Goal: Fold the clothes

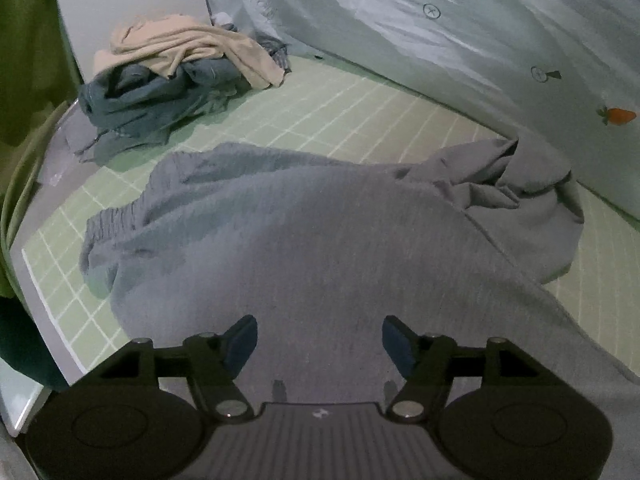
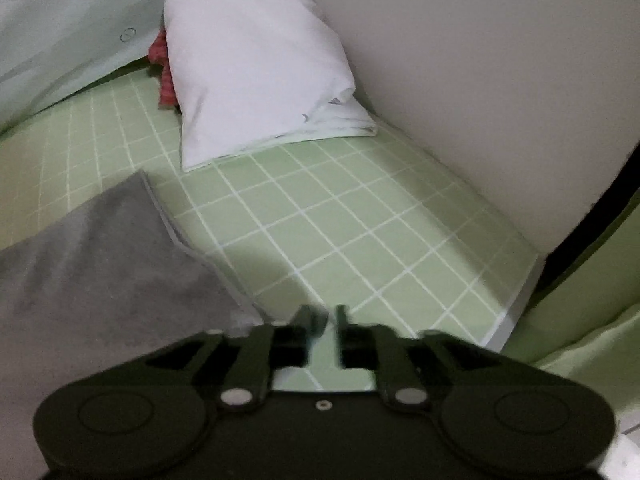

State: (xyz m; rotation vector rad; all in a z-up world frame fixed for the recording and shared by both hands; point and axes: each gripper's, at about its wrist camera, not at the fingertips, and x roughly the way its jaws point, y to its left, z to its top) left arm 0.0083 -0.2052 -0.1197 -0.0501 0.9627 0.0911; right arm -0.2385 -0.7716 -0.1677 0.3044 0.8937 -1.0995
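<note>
A grey garment (image 1: 304, 240) with a gathered elastic edge at its left lies spread over the green checked bed sheet (image 1: 320, 104). Its far right part is bunched into folds. My left gripper (image 1: 320, 344) hovers low over the near part of this cloth, open, with nothing between its blue pads (image 1: 240, 344). In the right wrist view a corner of the same grey garment (image 2: 100, 264) lies at the left. My right gripper (image 2: 328, 326) is just past its right edge, over bare sheet (image 2: 360, 220), shut but for a thin slit and holding nothing.
A heap of beige and blue clothes (image 1: 176, 80) sits at the far left corner of the bed. A pale duvet with carrot prints (image 1: 440, 40) lines the back. A white pillow (image 2: 256, 68) with red cloth (image 2: 164, 80) behind it leans on the beige headboard (image 2: 500, 100). The mattress edge (image 2: 516, 312) drops off at the right.
</note>
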